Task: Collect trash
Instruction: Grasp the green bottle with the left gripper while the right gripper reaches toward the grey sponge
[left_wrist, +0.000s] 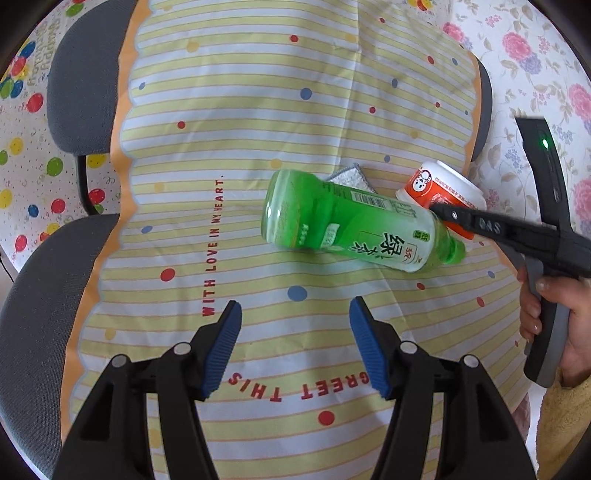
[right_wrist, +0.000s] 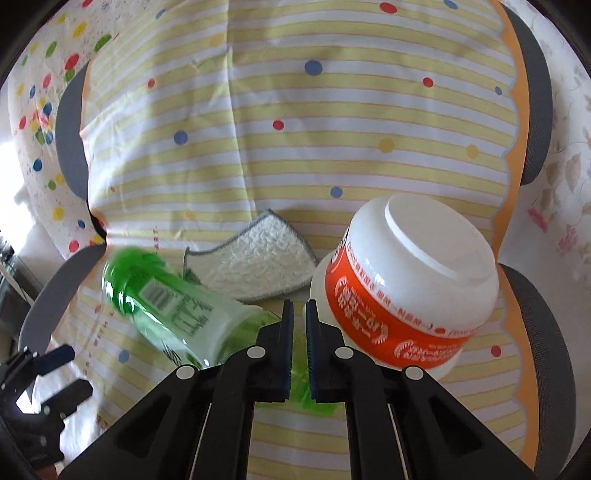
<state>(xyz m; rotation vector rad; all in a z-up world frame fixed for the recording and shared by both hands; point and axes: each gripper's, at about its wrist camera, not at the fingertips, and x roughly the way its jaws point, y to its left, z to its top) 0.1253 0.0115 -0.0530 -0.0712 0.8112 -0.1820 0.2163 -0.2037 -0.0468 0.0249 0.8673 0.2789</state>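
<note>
A green plastic tea bottle (left_wrist: 351, 225) (right_wrist: 166, 306) lies on its side on the striped tablecloth, with its cap toward the right. Just behind its neck an orange and white cup (left_wrist: 439, 184) (right_wrist: 406, 280) stands upside down. My right gripper (right_wrist: 299, 306) (left_wrist: 437, 208) hangs over the bottle's neck, right beside the cup. Its jaws are drawn almost together, and only the green of the neck below shows through the slit. My left gripper (left_wrist: 295, 304) is open over bare cloth, nearer than the bottle, with nothing between its blue pads.
A white cloth with grey edging (left_wrist: 349, 175) (right_wrist: 255, 258) lies behind the bottle. Grey chair backs (left_wrist: 74, 92) (right_wrist: 535, 110) stand around the table (left_wrist: 221, 110). A hand (left_wrist: 546, 295) holds the right gripper's handle at the right edge.
</note>
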